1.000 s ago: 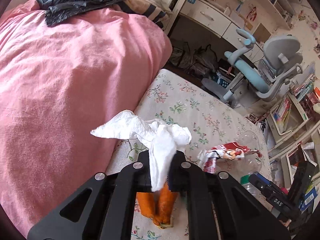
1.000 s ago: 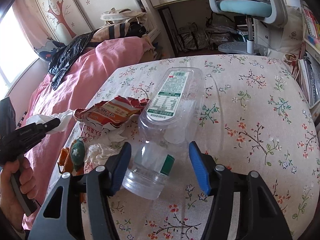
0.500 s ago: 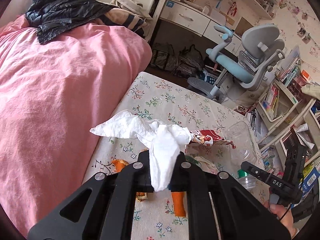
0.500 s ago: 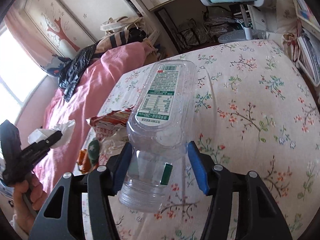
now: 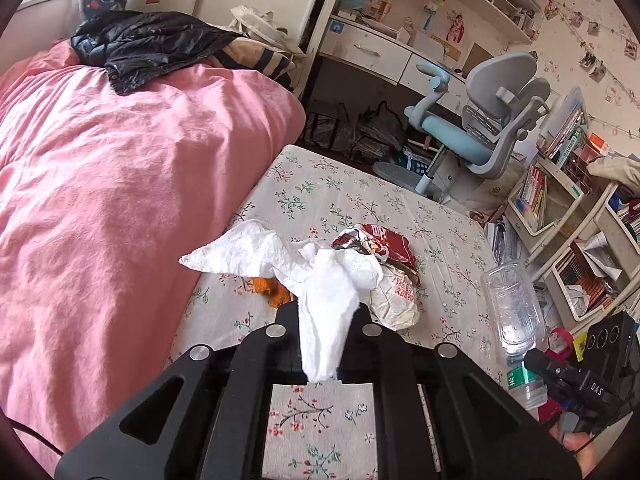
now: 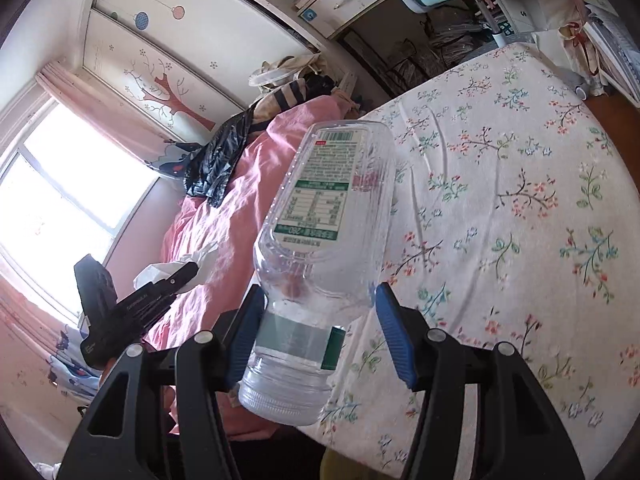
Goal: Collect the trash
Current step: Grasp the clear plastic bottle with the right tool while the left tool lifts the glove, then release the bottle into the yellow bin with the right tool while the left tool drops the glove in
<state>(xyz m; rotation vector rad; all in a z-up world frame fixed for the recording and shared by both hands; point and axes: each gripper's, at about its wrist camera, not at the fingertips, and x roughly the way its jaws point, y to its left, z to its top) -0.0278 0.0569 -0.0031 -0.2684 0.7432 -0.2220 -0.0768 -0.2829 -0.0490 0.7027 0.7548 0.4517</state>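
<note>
Left gripper (image 5: 326,312) pinching a crumpled white tissue (image 5: 288,258), jaws nearly shut on its lower fold, the rest flopping out leftward and hanging above the flowered bed sheet (image 5: 400,208). Right gripper (image 6: 320,320) clamping an empty clear plastic bottle (image 6: 332,216) around the neck, just above the cap, jaws partly closed against it, body sticking out away from the camera and lifted off the bed. Remaining on the sheet, just beyond the tissue: a red snack wrapper (image 5: 384,240), a crumpled pale bag (image 5: 396,300) just nearer, and orange peel scraps (image 5: 272,290) to the left by the pink duvet (image 5: 120,184). Handling guesses: tissue looking weightless and limp, tearing or slipping if pinched at an edge, so gripping a bunched fold. Bottle probably light, thin-walled and slick, denting under squeeze, so the stiffer neck being the right hold. Wrapper likely crinkly and slippery, better taken at a crease. No bin showing in either view.
</note>
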